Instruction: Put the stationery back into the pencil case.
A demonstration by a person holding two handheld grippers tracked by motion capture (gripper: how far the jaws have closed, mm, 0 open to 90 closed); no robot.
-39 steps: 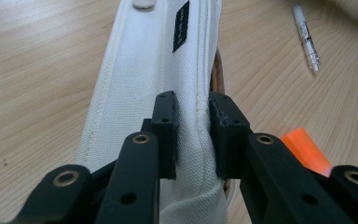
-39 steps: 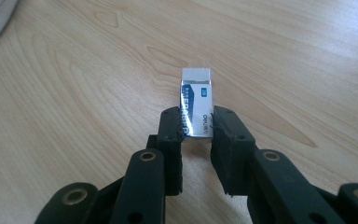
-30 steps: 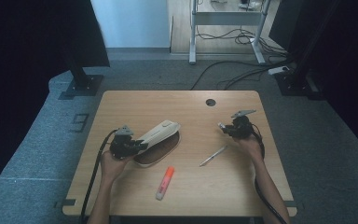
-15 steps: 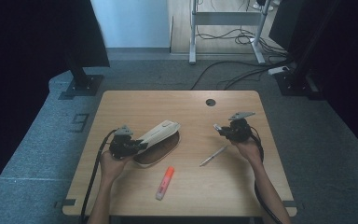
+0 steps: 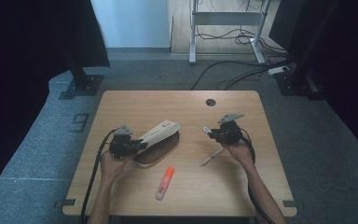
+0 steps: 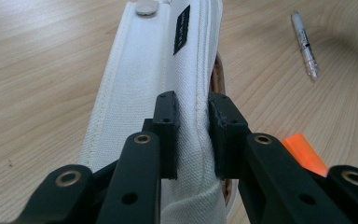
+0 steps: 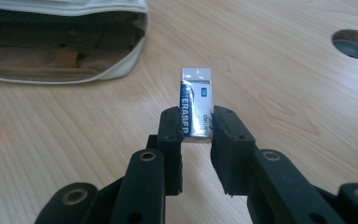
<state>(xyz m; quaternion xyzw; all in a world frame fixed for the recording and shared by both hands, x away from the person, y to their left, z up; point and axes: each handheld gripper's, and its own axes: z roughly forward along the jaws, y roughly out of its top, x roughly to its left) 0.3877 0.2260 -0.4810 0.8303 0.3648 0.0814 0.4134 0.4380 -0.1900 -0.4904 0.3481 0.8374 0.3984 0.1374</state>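
left tongs (image 6: 193, 135) clamp pouch flap (image 6: 163, 70) | right tongs (image 7: 196, 135) grip eraser (image 7: 195, 102)

Pencil case (image 5: 157, 141) lay left of centre on the table (image 5: 177, 100), left gripper (image 5: 137, 145) at its near-left end, marker (image 5: 164, 183) before it, pen (image 5: 212, 157) to its right, right gripper (image 5: 208, 131) with eraser (image 7: 196, 108) just behind the pen, table hole (image 5: 210, 102) further back.
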